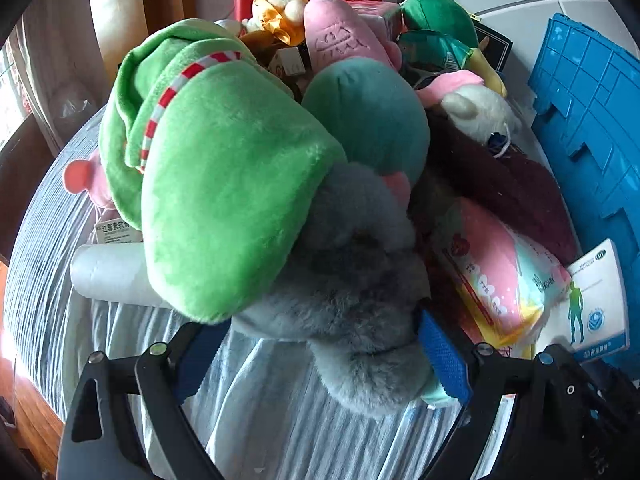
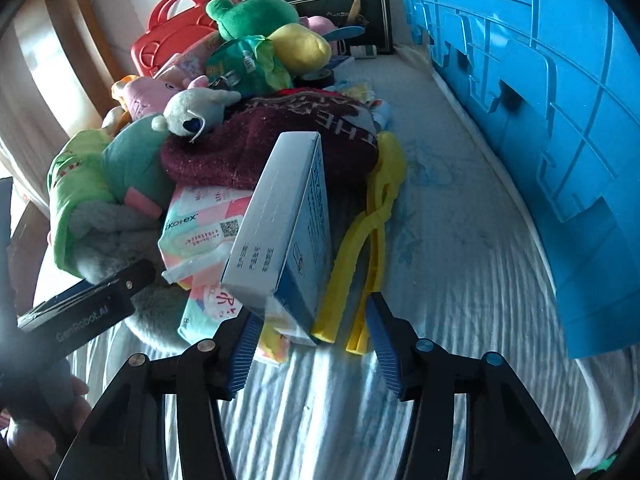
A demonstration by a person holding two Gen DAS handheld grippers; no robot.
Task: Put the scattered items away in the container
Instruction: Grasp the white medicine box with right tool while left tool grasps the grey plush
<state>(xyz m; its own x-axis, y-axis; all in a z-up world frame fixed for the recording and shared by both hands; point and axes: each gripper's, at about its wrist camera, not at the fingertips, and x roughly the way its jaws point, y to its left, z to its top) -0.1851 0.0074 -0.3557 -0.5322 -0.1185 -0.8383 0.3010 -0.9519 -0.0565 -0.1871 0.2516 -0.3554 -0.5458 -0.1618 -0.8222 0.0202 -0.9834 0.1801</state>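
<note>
**Toy heap awaits sorting beside blue crate**

A pile of soft toys and packets lies on a striped bed sheet (image 2: 460,280), with the blue plastic crate (image 2: 540,100) standing just beside it along the right edge. The left tongs (image 1: 320,354) stand wide around a grey plush toy (image 1: 352,300), whose fur fills the gap and touches the right blue pad; a bright green plush (image 1: 224,184) with a red-and-white stripe rests against it. Whether the left pad presses the fur cannot be told. The right tongs (image 2: 312,352) are half-open, their pads flanking the lower end of a white-and-blue carton (image 2: 280,232) that leans tilted against a maroon knitted hat (image 2: 260,148); the pads are not seen pressing it. A yellow plastic clip (image 2: 372,240) lies just right of the carton. A red case (image 2: 160,40) sits at the far end.
</note>
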